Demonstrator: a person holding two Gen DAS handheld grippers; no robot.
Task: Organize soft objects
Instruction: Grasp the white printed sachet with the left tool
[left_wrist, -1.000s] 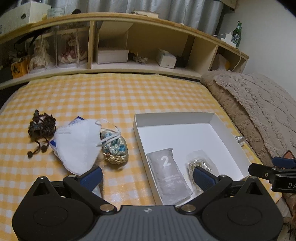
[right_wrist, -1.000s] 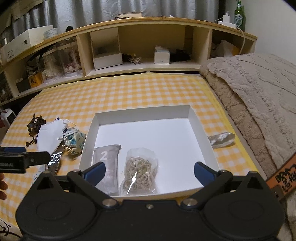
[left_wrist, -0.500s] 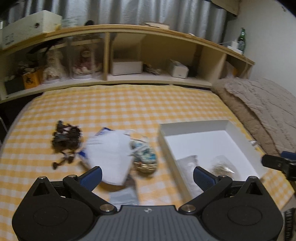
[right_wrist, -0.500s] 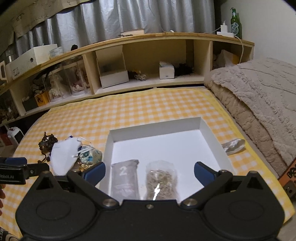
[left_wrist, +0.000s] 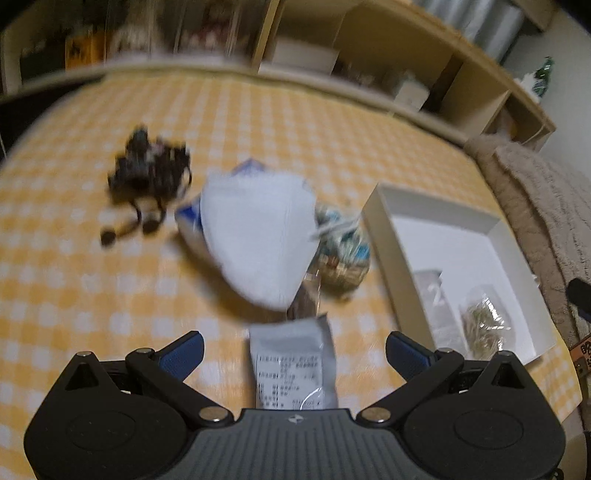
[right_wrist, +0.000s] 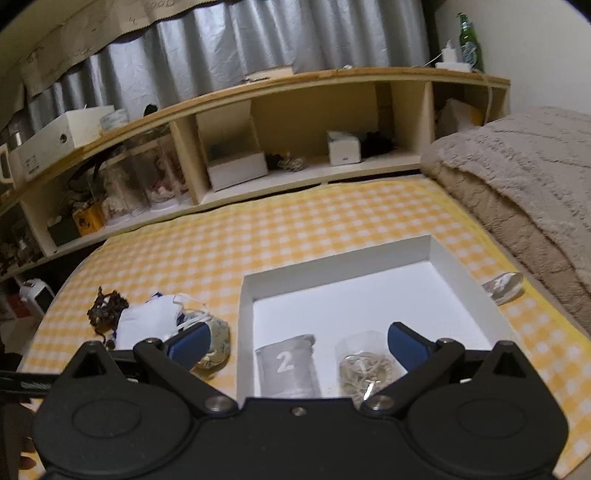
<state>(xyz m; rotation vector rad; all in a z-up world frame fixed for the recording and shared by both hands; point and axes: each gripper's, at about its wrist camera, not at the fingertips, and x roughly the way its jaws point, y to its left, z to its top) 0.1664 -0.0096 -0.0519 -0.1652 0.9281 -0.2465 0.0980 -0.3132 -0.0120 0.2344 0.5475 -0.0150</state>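
My left gripper is open, low over a silver labelled packet that lies between its fingers on the yellow checked cloth. Beyond it lie a white face mask, a patterned pouch and a dark tangled object. The white box at the right holds a grey packet marked 2 and a clear bag of fibres. My right gripper is open and empty above the box's near edge.
A wooden shelf unit with boxes and figures runs along the back. A beige blanket lies at the right. A small silver wrapper lies on the cloth right of the box.
My left gripper has swung left and down, away from the box, toward the pile, so the silver packet now lies between its fingers. My right gripper has risen and pulled back a little.
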